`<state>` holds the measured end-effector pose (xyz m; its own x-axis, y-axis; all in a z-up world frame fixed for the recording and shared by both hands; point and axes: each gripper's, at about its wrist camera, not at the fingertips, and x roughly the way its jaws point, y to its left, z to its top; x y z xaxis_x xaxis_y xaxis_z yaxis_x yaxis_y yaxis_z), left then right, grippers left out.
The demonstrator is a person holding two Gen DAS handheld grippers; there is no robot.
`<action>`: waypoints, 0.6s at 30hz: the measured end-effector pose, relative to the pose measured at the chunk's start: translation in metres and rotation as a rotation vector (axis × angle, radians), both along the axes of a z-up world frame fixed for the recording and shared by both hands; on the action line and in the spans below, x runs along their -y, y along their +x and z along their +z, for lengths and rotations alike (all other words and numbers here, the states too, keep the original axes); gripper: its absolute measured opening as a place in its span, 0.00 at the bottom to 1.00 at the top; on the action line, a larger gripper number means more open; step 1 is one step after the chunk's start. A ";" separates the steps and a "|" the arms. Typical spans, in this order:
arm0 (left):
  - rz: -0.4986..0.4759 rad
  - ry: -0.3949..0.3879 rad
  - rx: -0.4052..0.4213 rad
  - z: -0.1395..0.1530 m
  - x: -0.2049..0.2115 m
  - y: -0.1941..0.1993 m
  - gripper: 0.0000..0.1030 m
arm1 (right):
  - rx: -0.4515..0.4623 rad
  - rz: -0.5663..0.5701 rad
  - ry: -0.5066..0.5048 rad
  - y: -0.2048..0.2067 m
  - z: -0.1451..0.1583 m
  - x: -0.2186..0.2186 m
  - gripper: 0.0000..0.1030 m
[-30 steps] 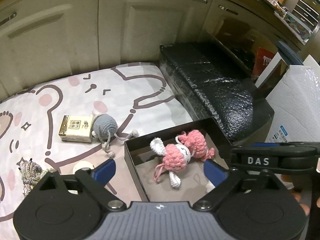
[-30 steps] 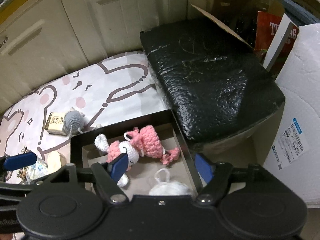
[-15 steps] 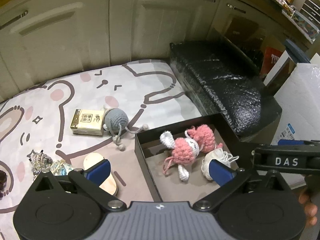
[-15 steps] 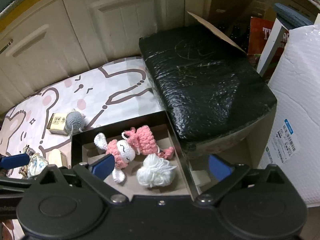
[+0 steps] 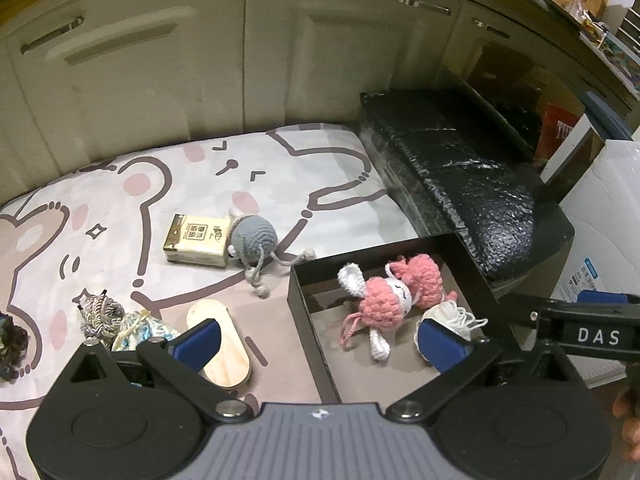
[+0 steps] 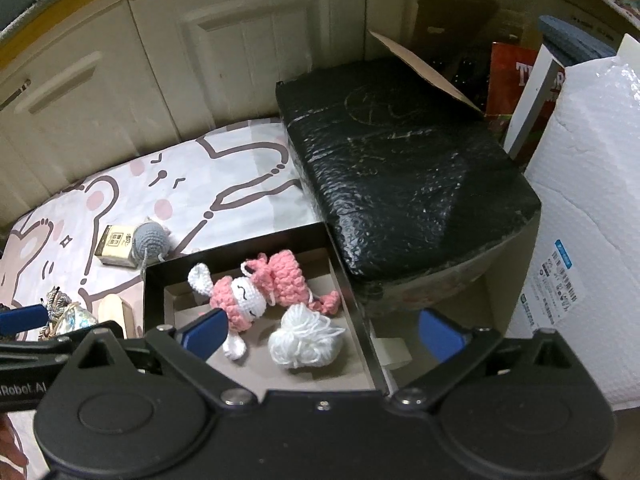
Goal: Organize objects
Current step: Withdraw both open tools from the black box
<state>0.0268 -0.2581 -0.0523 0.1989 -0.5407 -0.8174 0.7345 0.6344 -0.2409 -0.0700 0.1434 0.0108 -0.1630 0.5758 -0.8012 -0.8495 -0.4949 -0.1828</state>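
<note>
A black open box [image 5: 308,312] [image 6: 154,292] lies on the cartoon mat. Inside lie a pink crochet bunny [image 5: 386,298] [image 6: 256,286] and a white yarn ball [image 6: 306,340] [image 5: 454,314]. On the mat are a grey crochet mouse [image 5: 254,238] [image 6: 150,238], a tan tissue pack [image 5: 196,240] [image 6: 114,246], a wooden oval [image 5: 220,340], and yarn bundles [image 5: 98,314]. My left gripper [image 5: 318,344] is open and empty above the box's left wall. My right gripper [image 6: 322,338] is open and empty above the white yarn ball.
A black bubble-wrapped package [image 5: 460,176] [image 6: 400,168] sits right of the mat, against the box. A white bubble-wrap roll [image 6: 588,208] stands at far right. Cabinet doors [image 5: 160,68] line the back. A dark yarn clump [image 5: 12,340] lies at the mat's left edge.
Both grippers have pulled back and up from the box. The right gripper opened wider and left the white yarn ball lying in the box beside the bunny.
</note>
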 end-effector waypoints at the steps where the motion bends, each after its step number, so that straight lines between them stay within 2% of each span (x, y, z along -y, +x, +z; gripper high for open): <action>1: 0.003 0.002 0.000 0.000 -0.001 0.000 1.00 | 0.001 -0.005 0.002 0.000 0.000 0.000 1.00; 18: 0.089 -0.033 0.037 0.010 -0.030 0.018 1.00 | -0.008 -0.043 0.031 -0.012 0.006 0.014 1.00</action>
